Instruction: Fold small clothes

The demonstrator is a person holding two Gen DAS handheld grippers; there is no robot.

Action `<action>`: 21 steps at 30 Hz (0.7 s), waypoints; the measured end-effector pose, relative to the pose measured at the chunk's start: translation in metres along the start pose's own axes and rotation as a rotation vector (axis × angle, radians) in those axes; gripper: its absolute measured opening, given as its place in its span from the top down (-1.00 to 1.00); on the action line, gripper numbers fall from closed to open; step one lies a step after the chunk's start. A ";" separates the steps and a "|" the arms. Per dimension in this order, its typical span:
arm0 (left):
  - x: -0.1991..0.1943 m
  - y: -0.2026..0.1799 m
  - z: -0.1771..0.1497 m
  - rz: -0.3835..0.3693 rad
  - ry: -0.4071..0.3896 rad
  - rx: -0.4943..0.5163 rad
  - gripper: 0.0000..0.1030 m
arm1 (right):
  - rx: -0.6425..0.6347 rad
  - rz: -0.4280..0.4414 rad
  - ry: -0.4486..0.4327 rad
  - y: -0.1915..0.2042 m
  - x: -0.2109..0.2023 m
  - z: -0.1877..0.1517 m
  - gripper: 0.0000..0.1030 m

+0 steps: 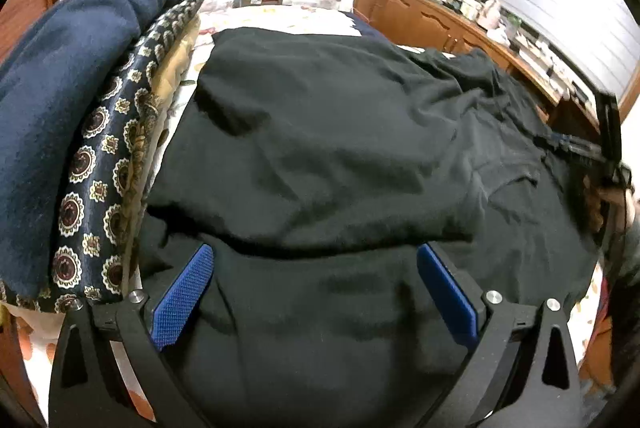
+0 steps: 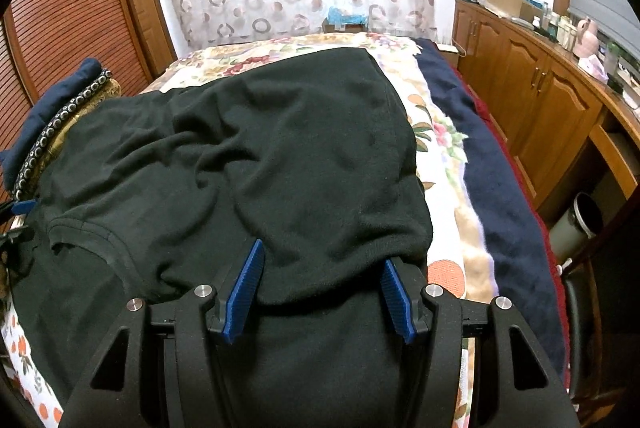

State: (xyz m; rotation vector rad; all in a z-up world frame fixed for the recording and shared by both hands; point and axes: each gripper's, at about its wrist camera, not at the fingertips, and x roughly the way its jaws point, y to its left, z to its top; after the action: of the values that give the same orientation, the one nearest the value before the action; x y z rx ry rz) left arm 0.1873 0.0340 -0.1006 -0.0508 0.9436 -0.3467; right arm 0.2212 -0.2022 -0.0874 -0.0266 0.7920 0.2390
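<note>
A black T-shirt (image 1: 320, 147) lies on the bed, its upper part folded over the lower part; it also shows in the right wrist view (image 2: 280, 155). My left gripper (image 1: 316, 252) is open, its blue pads (image 1: 180, 304) spread over the shirt just below the folded edge, holding nothing. My right gripper (image 2: 322, 256) is open too, with blue pads (image 2: 244, 292) at the folded edge near the shirt's right side. The right gripper also shows at the right edge of the left wrist view (image 1: 600, 155). A sleeve (image 2: 80, 232) lies to the left.
A stack of folded clothes, navy on top (image 1: 72, 75) over a patterned piece (image 1: 104, 179), sits left of the shirt. The floral bedspread (image 2: 440, 163) and a navy blanket (image 2: 500, 187) lie to the right. A wooden cabinet (image 2: 540, 95) lines the right wall.
</note>
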 end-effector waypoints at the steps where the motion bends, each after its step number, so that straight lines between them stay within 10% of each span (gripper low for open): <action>1: 0.000 0.002 0.002 -0.013 -0.006 -0.023 -0.99 | 0.000 0.001 0.000 -0.001 0.000 -0.001 -0.15; 5: 0.002 0.010 0.011 -0.050 -0.006 -0.099 -0.91 | -0.004 -0.006 0.000 -0.001 0.000 0.000 -0.15; 10: 0.002 0.016 0.020 -0.020 0.000 -0.122 0.09 | -0.017 -0.016 0.004 -0.002 0.001 0.002 -0.15; 15: 0.008 0.014 0.021 -0.006 0.007 -0.110 0.14 | -0.030 -0.028 0.007 -0.003 0.002 0.004 -0.15; 19: 0.010 0.007 0.022 0.040 -0.007 -0.062 0.87 | -0.037 -0.031 0.008 -0.005 0.003 0.005 -0.15; 21: 0.006 0.006 0.023 0.045 -0.028 -0.055 0.91 | -0.033 -0.040 0.006 -0.006 0.003 0.006 0.02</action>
State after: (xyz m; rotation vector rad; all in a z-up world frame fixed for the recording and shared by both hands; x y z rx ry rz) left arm 0.2106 0.0352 -0.0927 -0.0848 0.9251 -0.2780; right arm 0.2288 -0.2072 -0.0863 -0.0746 0.7925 0.2145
